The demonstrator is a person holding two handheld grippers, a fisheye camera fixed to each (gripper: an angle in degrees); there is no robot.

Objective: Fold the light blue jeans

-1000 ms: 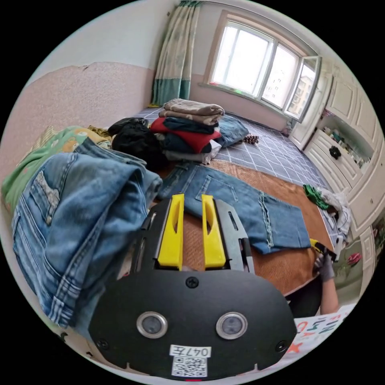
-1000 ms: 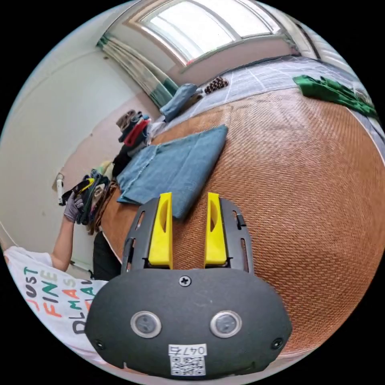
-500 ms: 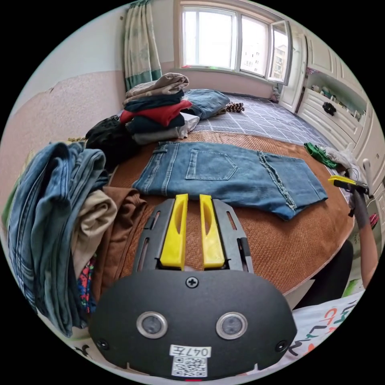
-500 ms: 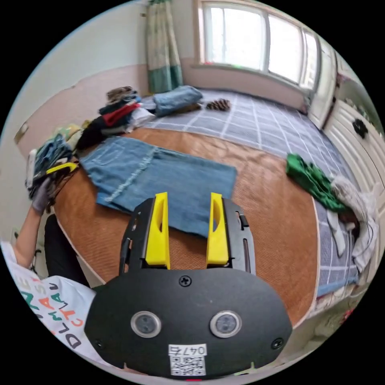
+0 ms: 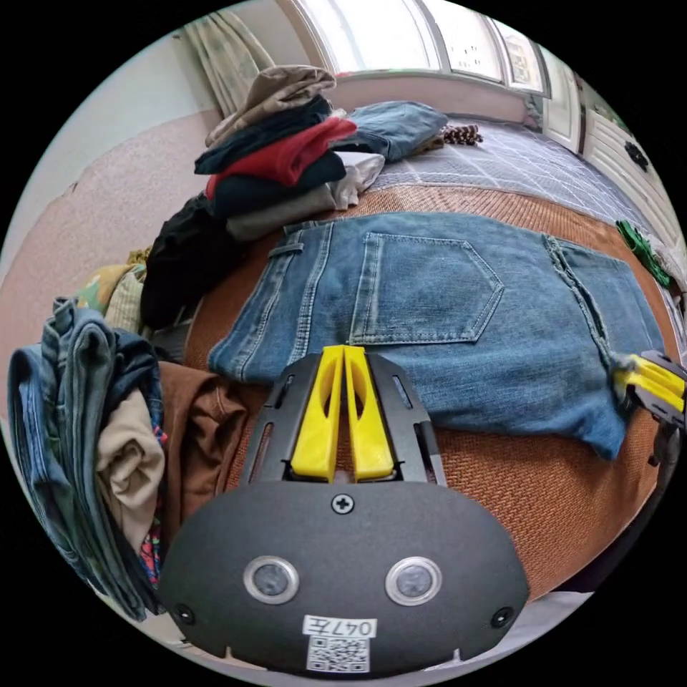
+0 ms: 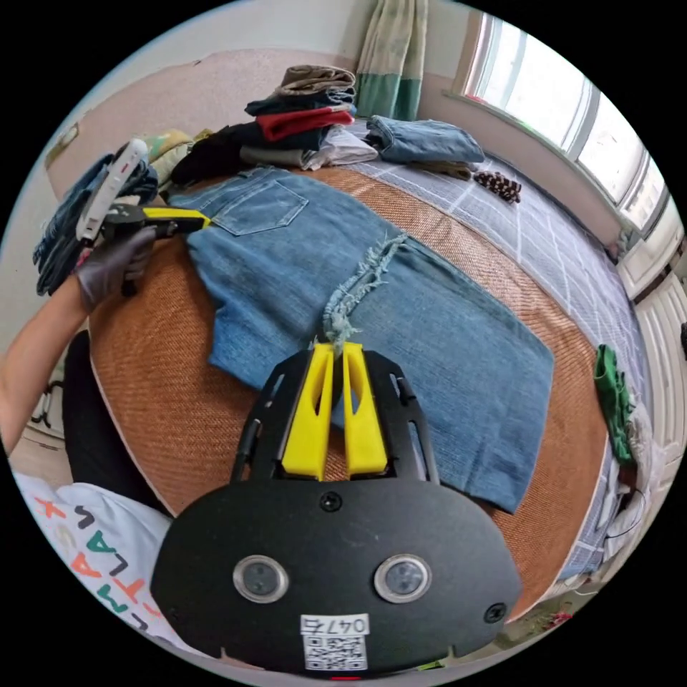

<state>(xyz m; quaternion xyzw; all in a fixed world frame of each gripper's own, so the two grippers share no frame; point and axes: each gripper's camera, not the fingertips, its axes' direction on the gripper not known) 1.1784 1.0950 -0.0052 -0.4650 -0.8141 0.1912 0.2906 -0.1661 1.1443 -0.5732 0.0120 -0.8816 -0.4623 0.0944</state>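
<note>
Sunlight from the window [image 6: 572,122] falls across a woven brown mat [image 6: 164,401] on the bed, where the light blue jeans [image 5: 458,315] lie flat, already doubled so the frayed hems [image 6: 358,286] rest across the middle, back pocket up. Folded clothes [image 5: 279,157] are stacked beyond the waistband. The left gripper [image 5: 344,351] has its jaws drawn together right at the near edge of the denim by the waist; whether cloth is caught between them, I cannot tell. The right gripper [image 6: 331,348] is likewise closed at the frayed hem edge, grip uncertain. One fold looks done; to my eye at least one more remains before the jeans can join the stack.
</note>
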